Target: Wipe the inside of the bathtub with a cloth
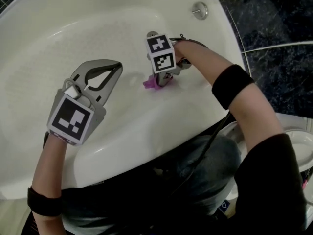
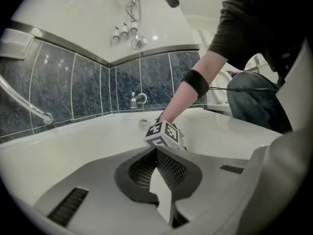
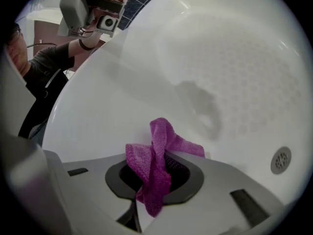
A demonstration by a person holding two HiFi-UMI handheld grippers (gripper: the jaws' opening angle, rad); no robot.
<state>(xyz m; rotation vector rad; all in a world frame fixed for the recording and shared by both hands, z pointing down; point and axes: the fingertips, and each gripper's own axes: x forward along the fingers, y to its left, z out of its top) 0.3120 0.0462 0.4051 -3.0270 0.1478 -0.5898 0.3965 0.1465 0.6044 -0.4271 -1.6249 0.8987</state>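
Bathtub [image 1: 58, 33], white and smoothly curved, fills the scene, with a faint dotted non-slip patch on its floor. Person leans over the near rim, a two-jaw gripper in each hand.

Left gripper [image 1: 117, 66] hangs over the left side of the basin, well apart from the work. Its jaws meet at the tips with nothing between them. Right gripper [image 1: 164, 78] reaches down to the sloping inner wall right of centre, below a round chrome fitting [image 1: 199, 10] near the far right rim. Its jaws are clamped on the cloth [image 1: 150, 83].

Cloth is small and bright magenta, with a knitted or terry weave, bunched into a crumpled wad. One fold sticks out past the jaw tips and a tail trails back between them. It appears to rest against the tub wall.

Wiping seems to be under way. To do it well, the right hand likely needs to press the protruding fold flat on the enamel. It should sweep in long overlapping strokes with the hard jaw tips off the surface, since so little cloth leads.
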